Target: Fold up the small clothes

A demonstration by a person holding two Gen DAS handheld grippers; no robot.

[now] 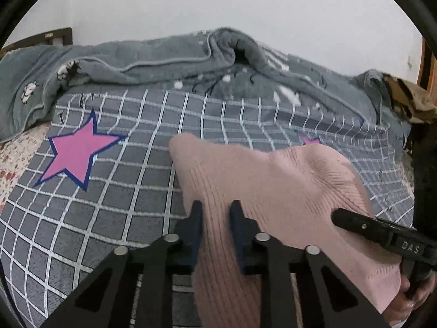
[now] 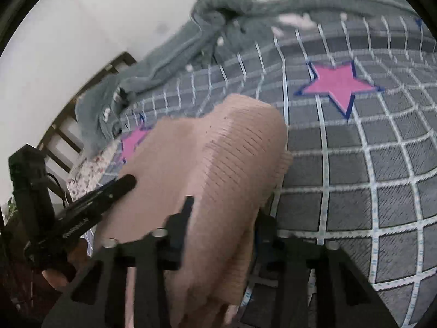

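Observation:
A pink ribbed knit garment (image 1: 273, 186) hangs lifted above a grey checked bed cover (image 1: 131, 180). My left gripper (image 1: 216, 207) is shut on the garment's near edge, the cloth bunched between its blue pads. My right gripper (image 2: 218, 207) is shut on another part of the same garment (image 2: 218, 150), which drapes over it and hides its right finger. Each gripper also shows in the other's view: the right one (image 1: 355, 224) at the garment's right side, the left one (image 2: 109, 191) at its left.
A rumpled grey-green blanket (image 1: 164, 57) lies along the far side of the bed by a white wall. Pink stars (image 1: 79, 150) mark the cover. A wooden bed frame (image 2: 90, 90) and a floral sheet (image 2: 87, 169) show at the left edge.

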